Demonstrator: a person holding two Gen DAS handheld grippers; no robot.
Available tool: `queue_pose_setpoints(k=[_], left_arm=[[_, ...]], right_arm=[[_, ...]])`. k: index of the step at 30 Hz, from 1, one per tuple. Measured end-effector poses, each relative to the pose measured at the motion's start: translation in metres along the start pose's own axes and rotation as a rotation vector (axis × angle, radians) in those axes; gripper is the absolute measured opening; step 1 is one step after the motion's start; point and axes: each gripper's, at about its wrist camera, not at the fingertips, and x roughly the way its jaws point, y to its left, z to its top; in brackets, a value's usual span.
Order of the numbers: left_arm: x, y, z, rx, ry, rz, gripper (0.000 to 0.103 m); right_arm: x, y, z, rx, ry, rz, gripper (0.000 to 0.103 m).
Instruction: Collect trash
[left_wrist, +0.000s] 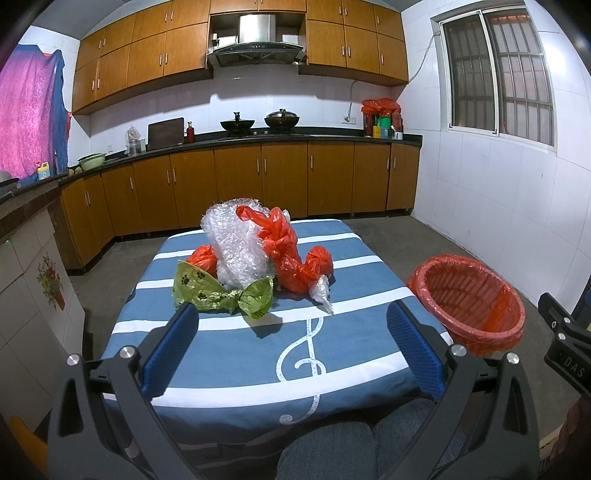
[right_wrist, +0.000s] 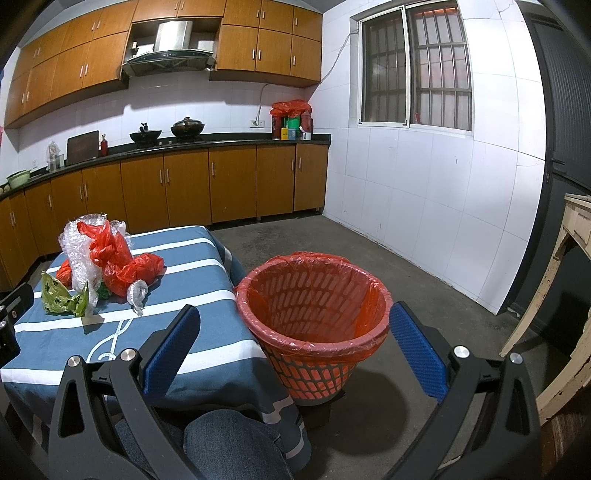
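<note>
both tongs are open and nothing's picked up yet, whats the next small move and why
Probably ease the left tongs forward to the green bag. It is the nearest piece of the trash pile on the striped table, lying roughly ahead of the open, empty tongs. The red-lined bin stands beside the table and looks empty, in front of the open right tongs, so nothing has been collected.
</note>
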Motion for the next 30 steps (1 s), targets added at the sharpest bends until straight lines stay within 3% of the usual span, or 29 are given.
queue_pose_setpoints(k=[17, 30], left_arm=[[0.0, -0.008, -0.01, -0.005, 0.009, 0.008, 0.099], [0.035, 0.044, -0.014, -0.086, 0.064, 0.098, 0.099]], right_arm=[[0.005, 0.003, -0.003, -0.003, 0.002, -0.004, 0.101], [0.043, 0.026, 0.008, -0.011, 0.043, 0.055, 0.101]])
